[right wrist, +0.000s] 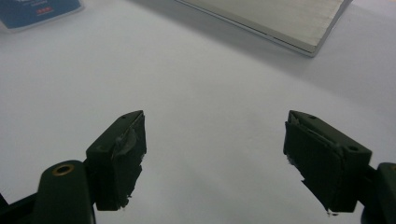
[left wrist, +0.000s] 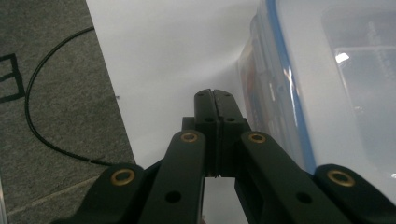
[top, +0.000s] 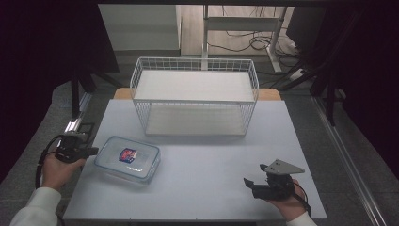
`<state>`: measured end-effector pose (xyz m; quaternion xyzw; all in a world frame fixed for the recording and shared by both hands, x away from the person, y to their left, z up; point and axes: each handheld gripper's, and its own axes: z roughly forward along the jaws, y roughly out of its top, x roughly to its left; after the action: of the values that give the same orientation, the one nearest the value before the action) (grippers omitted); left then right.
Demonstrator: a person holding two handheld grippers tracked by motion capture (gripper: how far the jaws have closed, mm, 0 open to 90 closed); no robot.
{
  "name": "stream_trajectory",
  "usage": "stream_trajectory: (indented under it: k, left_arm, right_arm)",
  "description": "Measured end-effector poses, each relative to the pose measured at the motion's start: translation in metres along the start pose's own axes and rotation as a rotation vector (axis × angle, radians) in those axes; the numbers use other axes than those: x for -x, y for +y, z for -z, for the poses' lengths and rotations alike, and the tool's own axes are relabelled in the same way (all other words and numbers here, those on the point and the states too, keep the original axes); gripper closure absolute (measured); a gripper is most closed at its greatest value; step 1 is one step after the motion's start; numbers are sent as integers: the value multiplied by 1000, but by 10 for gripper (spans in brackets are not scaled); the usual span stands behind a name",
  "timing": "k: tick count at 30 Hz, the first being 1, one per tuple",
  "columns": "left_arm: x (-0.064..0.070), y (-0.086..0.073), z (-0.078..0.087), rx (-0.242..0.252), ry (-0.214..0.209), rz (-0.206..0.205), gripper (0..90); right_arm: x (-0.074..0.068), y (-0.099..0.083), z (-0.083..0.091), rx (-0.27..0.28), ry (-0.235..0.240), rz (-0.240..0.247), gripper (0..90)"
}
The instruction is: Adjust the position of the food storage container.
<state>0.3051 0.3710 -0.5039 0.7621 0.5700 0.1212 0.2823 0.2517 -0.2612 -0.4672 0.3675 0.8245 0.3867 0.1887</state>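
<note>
A clear plastic container (top: 127, 159) with a blue-rimmed lid and a red and blue label lies on the white table at the left. My left gripper (top: 92, 151) is shut with nothing in it, its tips right beside the container's left end; in the left gripper view the closed tips (left wrist: 215, 96) sit next to the container's side (left wrist: 299, 84). My right gripper (top: 253, 175) is open above the table's front right, empty; in the right gripper view its gripper (right wrist: 215, 144) spans bare table, with the container's label (right wrist: 37, 11) at the far top left.
A white wire two-tier shelf rack (top: 195, 96) stands at the back middle of the table (top: 202, 169). Its base board (right wrist: 280, 21) lies ahead of the right gripper. Grey floor and a black cable (left wrist: 42, 107) lie past the table's left edge.
</note>
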Motion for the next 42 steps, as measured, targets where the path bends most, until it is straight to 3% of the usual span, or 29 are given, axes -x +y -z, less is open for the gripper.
stream_trajectory:
  k: [5, 7, 13, 25, 42]
  left_arm:
    - [6, 3, -1, -23, -25, -25, 900]
    - [9, 4, -1, -16, -12, -21, 900]
    - [13, 2, -3, -29, -35, -16, 900]
    - [44, 6, -8, -56, -77, -65, 900]
    - [79, 9, -17, -64, -156, -87, 900]
  right_arm:
    - [-1, 0, 1, 4, -4, 0, 211]
    - [-1, 0, 0, 2, -5, -2, 211]
    - [0, 1, 3, 15, -13, -3, 210]
    - [0, 1, 2, 9, -19, -3, 210]
    - [2, 1, 2, 12, -15, -7, 210]
